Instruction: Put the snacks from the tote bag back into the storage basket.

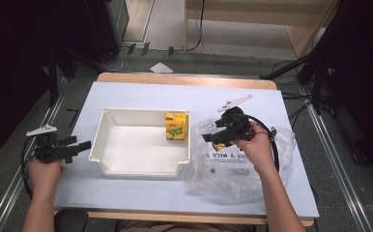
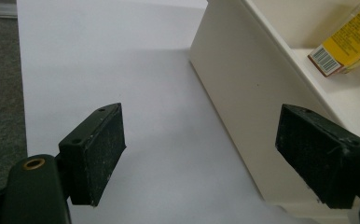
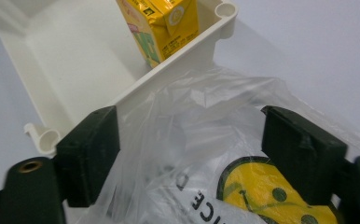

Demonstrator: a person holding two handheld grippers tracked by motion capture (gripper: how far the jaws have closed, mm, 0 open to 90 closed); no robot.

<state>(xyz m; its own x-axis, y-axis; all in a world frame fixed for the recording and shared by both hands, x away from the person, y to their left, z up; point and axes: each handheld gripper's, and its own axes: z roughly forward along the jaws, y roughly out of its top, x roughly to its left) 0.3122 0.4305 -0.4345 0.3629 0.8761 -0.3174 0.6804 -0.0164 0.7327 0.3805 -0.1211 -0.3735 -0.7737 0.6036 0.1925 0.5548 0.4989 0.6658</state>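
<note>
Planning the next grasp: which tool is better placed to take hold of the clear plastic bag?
The right tool: it hovers open directly over the plastic bag, while the left tool sits beyond the white tray.

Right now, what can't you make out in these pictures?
- Plastic bag contents: high view, crumpled film and the right claw cover it.
- Bag print: right gripper view, cut off by the bottom edge.
- Yellow carton: left gripper view, cropped at the right edge; its small print is unreadable in the high view.
</note>
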